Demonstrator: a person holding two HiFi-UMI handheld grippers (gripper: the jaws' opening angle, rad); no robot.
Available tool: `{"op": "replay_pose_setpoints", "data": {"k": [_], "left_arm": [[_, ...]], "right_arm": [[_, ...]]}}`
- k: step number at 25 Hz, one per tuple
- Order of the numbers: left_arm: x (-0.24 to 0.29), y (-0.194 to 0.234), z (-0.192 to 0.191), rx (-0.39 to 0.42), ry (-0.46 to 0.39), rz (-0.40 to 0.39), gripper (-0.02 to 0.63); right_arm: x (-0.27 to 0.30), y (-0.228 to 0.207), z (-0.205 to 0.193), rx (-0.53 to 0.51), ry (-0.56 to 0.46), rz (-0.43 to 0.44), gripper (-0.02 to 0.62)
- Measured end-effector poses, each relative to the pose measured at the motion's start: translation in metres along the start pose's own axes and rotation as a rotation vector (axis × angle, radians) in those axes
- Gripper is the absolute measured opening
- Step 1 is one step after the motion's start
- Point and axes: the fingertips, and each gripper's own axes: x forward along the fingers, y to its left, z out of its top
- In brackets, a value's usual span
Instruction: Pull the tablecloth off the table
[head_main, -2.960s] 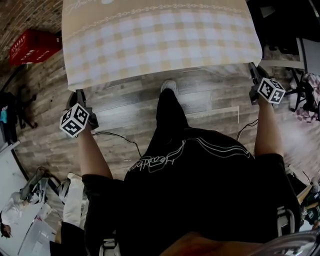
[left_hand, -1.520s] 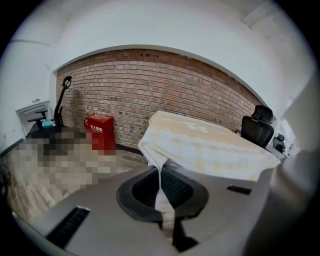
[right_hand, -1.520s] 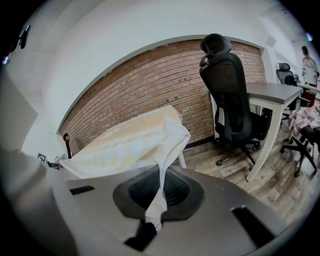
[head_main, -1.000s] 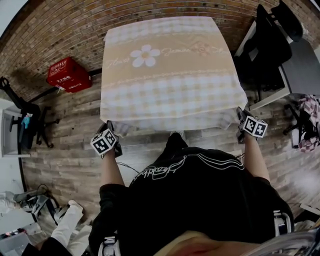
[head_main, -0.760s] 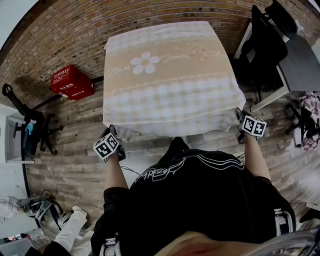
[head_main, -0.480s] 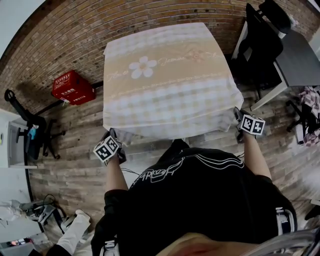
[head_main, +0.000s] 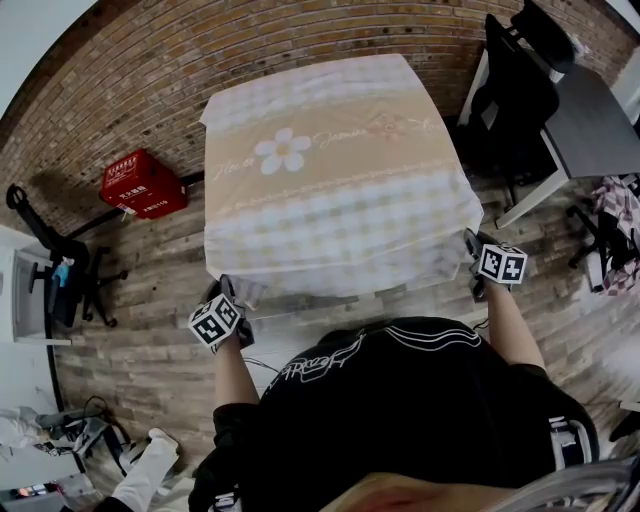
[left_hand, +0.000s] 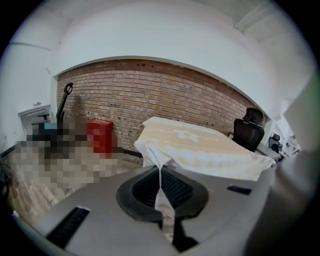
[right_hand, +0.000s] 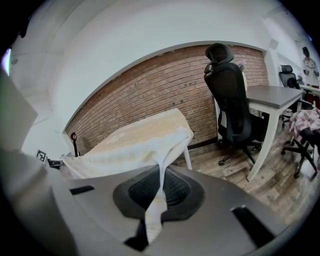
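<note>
The tablecloth (head_main: 340, 180) is cream and beige, with pale checked bands near its far and near ends and a plain beige band between them. On that band sits a white daisy with a yellow centre. A line of thin cursive lettering runs on either side of the daisy, too fine to read. The lettering runs across the cloth's width, from the person's left to right.

The cloth lies over the table (right_hand: 188, 156), of which only a white leg shows under the hanging edge. Its longer axis runs away from the person toward the brick wall (head_main: 200, 50). The far end is spread flat on the table, while the near edge is pulled taut toward the person, its two corners drawn out into points.

The left gripper (left_hand: 161, 186) is clamped on the near left corner, a narrow fold of white fabric pinched between its dark ribbed pads. The right gripper (right_hand: 159, 187) is closed the same way on the near right corner, and a strip of cloth hangs through its jaws. Each gripper carries a cube with black-and-white square markers.

A red crate (head_main: 143, 184) stands on the wooden floor (head_main: 140, 260) by the wall, with white print too small to read. The person's black top bears a white looping script that I cannot read. A black office chair (head_main: 515, 95) stands beside a grey desk (head_main: 590, 110) to the right.
</note>
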Motion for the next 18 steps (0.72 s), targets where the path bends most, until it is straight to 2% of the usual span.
{"op": "replay_pose_setpoints", "data": {"k": [6, 14, 18], "left_arm": [[-0.013, -0.004, -0.002, 0.011, 0.015, -0.013, 0.006], [-0.041, 0.001, -0.012, 0.027, 0.031, -0.039, 0.006], [-0.053, -0.005, -0.007, 0.040, 0.019, -0.058, 0.006]], "right_arm": [[-0.010, 0.009, -0.003, -0.023, 0.020, -0.003, -0.002], [-0.033, 0.024, -0.015, 0.004, -0.009, -0.037, -0.002], [-0.045, 0.033, -0.011, -0.017, -0.027, -0.044, -0.002]]}}
